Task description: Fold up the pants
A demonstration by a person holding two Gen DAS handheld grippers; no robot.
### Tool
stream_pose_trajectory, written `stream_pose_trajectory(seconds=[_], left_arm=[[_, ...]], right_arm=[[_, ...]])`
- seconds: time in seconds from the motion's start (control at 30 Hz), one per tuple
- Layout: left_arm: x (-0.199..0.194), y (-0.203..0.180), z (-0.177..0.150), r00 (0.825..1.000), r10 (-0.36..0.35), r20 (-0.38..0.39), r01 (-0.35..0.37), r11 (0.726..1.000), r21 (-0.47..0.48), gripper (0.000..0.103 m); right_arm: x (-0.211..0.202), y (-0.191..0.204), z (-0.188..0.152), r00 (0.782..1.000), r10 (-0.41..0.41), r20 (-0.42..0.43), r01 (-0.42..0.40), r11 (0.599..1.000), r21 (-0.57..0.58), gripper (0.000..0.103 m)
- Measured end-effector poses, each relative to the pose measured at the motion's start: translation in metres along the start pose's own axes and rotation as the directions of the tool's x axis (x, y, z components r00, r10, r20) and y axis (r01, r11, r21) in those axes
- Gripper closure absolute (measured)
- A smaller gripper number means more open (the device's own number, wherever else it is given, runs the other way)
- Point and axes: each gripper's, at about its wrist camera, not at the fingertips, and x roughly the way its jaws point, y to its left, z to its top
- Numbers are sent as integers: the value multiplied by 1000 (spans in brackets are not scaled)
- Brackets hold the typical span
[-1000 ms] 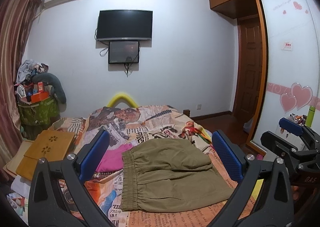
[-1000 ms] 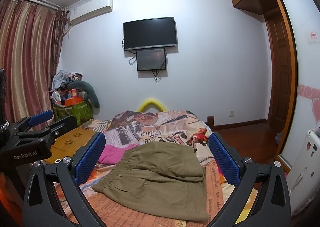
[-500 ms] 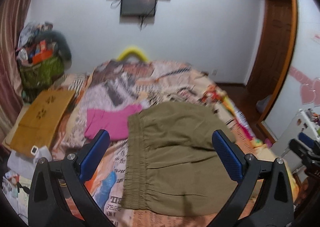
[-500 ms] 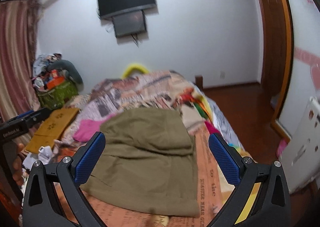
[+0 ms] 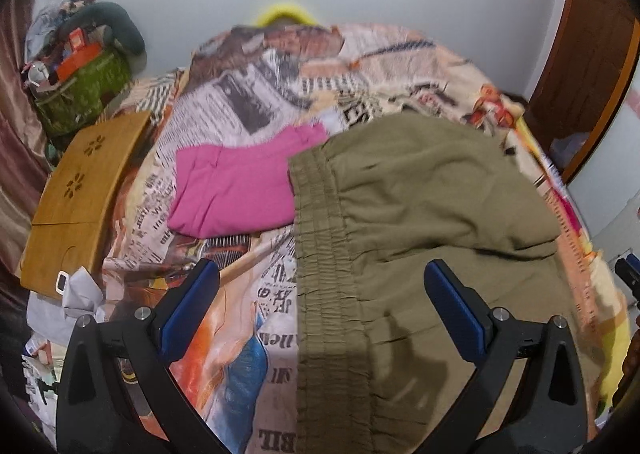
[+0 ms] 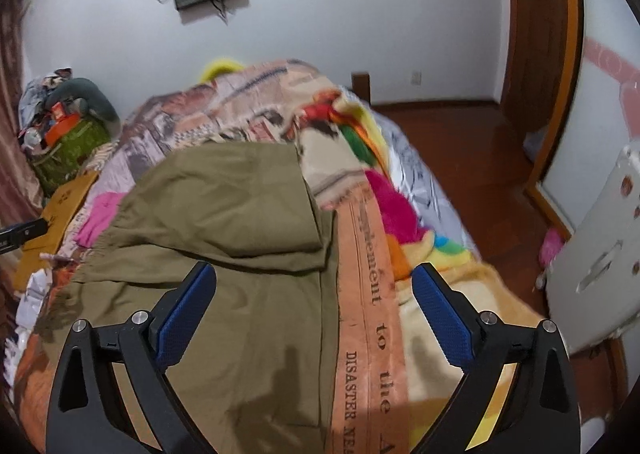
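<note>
In my left view, I am holding my left gripper (image 5: 320, 306) above the near edge of the bed (image 5: 280, 65), with its jaws wide apart and nothing between them. The pants (image 5: 420, 213) are lying flat on the bed, already folded over once, and their stretchy waistband (image 5: 320, 254) is running toward me right between my blue fingers (image 5: 188, 310). I think I am lining up there so I can pinch that waistband side. A pink cloth (image 5: 236, 189) is lying just beside the waistband, touching it, and a wooden board (image 5: 84, 189) is sitting at the bed's left edge. In my right view, my right gripper (image 6: 314, 314) is hanging wide open and empty over the other side of the pants (image 6: 240, 238), near the bed's right edge, likely to grab that side too. A second ago both cameras were looking up at the wall and the screen; now they are tipping down and moving closer, so the pants are filling much more of each view.
</note>
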Motion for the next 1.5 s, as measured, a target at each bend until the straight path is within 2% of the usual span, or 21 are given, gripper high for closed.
stream_pose_trajectory(seconds=[0.1, 0.2, 0.27, 0.43, 0.6, 0.7, 0.73, 0.8, 0.9, 0.97, 1.0, 1.27, 1.5], left_arm=[[22, 0, 0, 999, 11, -45, -10, 1000, 25, 0], [44, -2, 0, 995, 5, -97, -1, 999, 42, 0], [57, -2, 1, 992, -16, -126, 22, 999, 49, 5], [85, 1, 6, 979, -41, -198, 46, 999, 20, 16], [101, -1, 5, 973, -29, -230, 40, 998, 46, 16], [107, -3, 2, 969, -28, -245, 43, 997, 58, 16], [108, -4, 1, 969, -29, -247, 45, 997, 58, 16], [111, -5, -1, 968, -33, -250, 49, 997, 61, 16], [110, -6, -2, 968, -54, -246, 71, 995, 63, 25], [109, -7, -2, 968, -67, -241, 86, 994, 67, 39], [109, -8, -3, 968, -77, -239, 95, 993, 66, 41], [115, -6, -6, 978, -12, -207, 24, 998, 53, 42], [121, 2, -8, 976, -27, -217, 28, 1000, 0, 39]], right_arm=[[24, -5, -2, 998, 14, -60, -13, 1000, 20, 6], [45, -4, -2, 992, 35, -125, -37, 999, -15, 13], [57, -5, -1, 986, 52, -156, -57, 998, -29, 14], [88, -9, 5, 967, 114, -230, -119, 993, -12, 31], [111, -12, 10, 950, 149, -274, -153, 988, 9, 49], [118, -8, 11, 949, 142, -283, -151, 988, -11, 53], [119, -7, 11, 949, 139, -283, -152, 988, -26, 61], [124, -6, 11, 943, 147, -300, -165, 986, -37, 65], [135, -6, 13, 936, 133, -325, -152, 988, -34, 74], [137, -7, 9, 945, 108, -308, -128, 991, -43, 83], [136, -8, 8, 948, 98, -301, -119, 992, -50, 88], [133, -9, 8, 955, 85, -284, -104, 993, -52, 93], [138, -13, 11, 949, 103, -298, -107, 994, 1, 96]])
